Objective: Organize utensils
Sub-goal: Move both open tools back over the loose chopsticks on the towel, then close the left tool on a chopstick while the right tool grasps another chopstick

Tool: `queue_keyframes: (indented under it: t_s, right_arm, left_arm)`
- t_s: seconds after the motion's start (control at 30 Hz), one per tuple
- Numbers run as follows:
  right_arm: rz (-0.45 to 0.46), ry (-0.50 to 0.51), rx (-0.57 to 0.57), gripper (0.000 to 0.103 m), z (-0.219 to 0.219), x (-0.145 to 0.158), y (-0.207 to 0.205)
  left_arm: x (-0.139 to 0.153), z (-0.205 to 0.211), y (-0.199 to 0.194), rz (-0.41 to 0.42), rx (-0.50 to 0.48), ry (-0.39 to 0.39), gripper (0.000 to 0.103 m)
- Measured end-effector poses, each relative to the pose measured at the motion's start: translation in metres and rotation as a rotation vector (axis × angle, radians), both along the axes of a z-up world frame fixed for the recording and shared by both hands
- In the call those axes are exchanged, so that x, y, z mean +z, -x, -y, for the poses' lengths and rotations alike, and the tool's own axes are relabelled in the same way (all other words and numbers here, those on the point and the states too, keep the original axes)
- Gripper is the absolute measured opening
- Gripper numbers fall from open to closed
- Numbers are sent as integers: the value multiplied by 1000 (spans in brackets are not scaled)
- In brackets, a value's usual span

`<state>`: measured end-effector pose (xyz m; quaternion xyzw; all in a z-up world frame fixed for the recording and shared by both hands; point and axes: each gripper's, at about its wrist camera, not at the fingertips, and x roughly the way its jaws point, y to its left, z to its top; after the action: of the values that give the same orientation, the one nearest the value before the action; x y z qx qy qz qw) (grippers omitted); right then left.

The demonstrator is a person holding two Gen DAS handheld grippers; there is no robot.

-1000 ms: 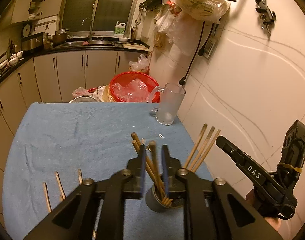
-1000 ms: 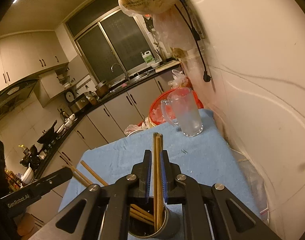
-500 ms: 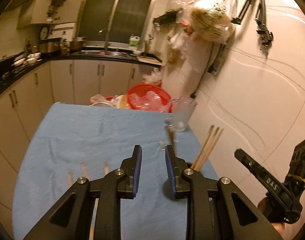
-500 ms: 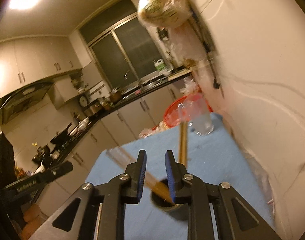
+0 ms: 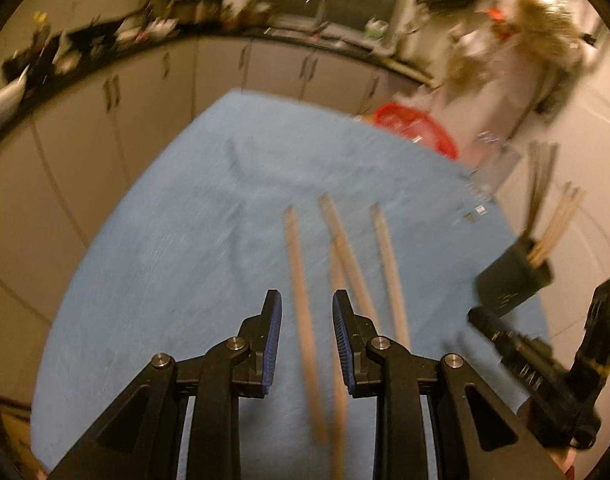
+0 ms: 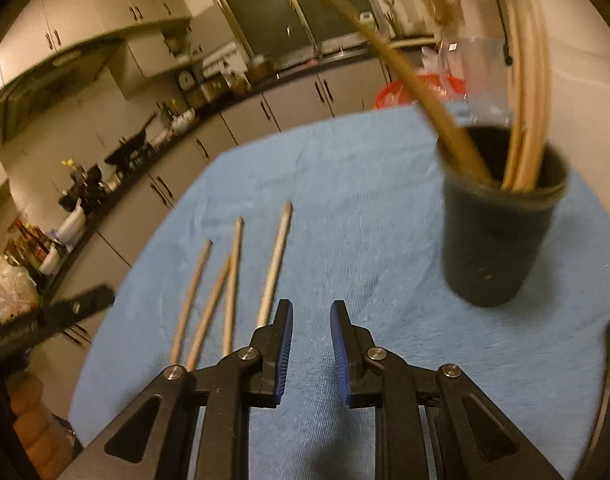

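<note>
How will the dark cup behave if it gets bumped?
The cup is tall and narrow, and its chopsticks stick far above the rim and lean to one side, so it probably tips easily. On the blue cloth it likely catches rather than slides.

Motion-blurred counter clutter (image 5: 105,36); chopsticks (image 5: 305,320) cut off below.

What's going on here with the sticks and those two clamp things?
A person is tidying chopsticks with a hand-held gripper in each hand. Several chopsticks already stand in a dark cup on a blue cloth. Four loose chopsticks lie flat on the cloth. The left gripper hovers over them with one chopstick in line between its parted jaws, not pinched. The right gripper is open and empty over bare cloth, just right of the loose sticks.
</note>
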<state>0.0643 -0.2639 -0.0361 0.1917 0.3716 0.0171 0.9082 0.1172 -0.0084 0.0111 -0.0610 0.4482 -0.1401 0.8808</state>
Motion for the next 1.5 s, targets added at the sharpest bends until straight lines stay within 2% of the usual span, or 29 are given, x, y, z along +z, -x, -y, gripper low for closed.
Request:
queue_keyframes:
  t_s: [0.13, 0.33, 0.5, 0.6, 0.63, 0.67, 0.77, 0.93, 1.17, 1.3, 1.37, 1.4, 1.43, 1.5]
  right_arm:
    - [-56, -38, -9, 22, 2, -22, -11]
    - [-90, -35, -5, 22, 5, -36, -13]
    - [-98, -23, 0, 22, 7, -35, -13]
    - [-112, -13, 9, 22, 3, -30, -19]
    - [-111, -4, 14, 22, 2, -27, -20]
    - [-108, 7, 18, 22, 0, -25, -22]
    - [-107, 28, 31, 22, -7, -10, -40]
    - [-142, 41, 61, 22, -14, 7, -87]
    - [-265, 22, 44, 22, -20, -12, -175]
    - [-322, 108, 45, 22, -35, -27, -206]
    - [-322, 182, 56, 21, -46, -25, -210]
    - [-319, 195, 60, 13, -49, -24, -211]
    - [-319, 174, 75, 8, -51, -24, -210]
    - [-309, 180, 80, 8, -53, -22, -206]
  left_arm:
    - [-18, -13, -15, -57, 17, 12, 26]
    - [-25, 8, -52, -93, 4, -3, 26]
    - [-34, 39, -93, -115, -26, -55, 26]
    - [-50, 45, -113, -161, -13, -90, 26]
    - [-56, 45, -118, -180, -10, -97, 21]
    - [-55, 43, -118, -144, 0, -113, 16]
    - [-57, 36, -117, -128, 1, -97, 9]
    - [-60, 21, -117, -126, -24, -47, 9]
    - [-61, 17, -114, -119, -40, -42, 9]
    - [-61, 19, -120, -127, -40, -35, 9]
    - [-61, 18, -120, -127, -39, -31, 9]
    - [-61, 18, -121, -127, -39, -28, 8]
    - [-62, 18, -120, -127, -38, -24, 8]
    - [-61, 18, -118, -123, -47, -13, 8]
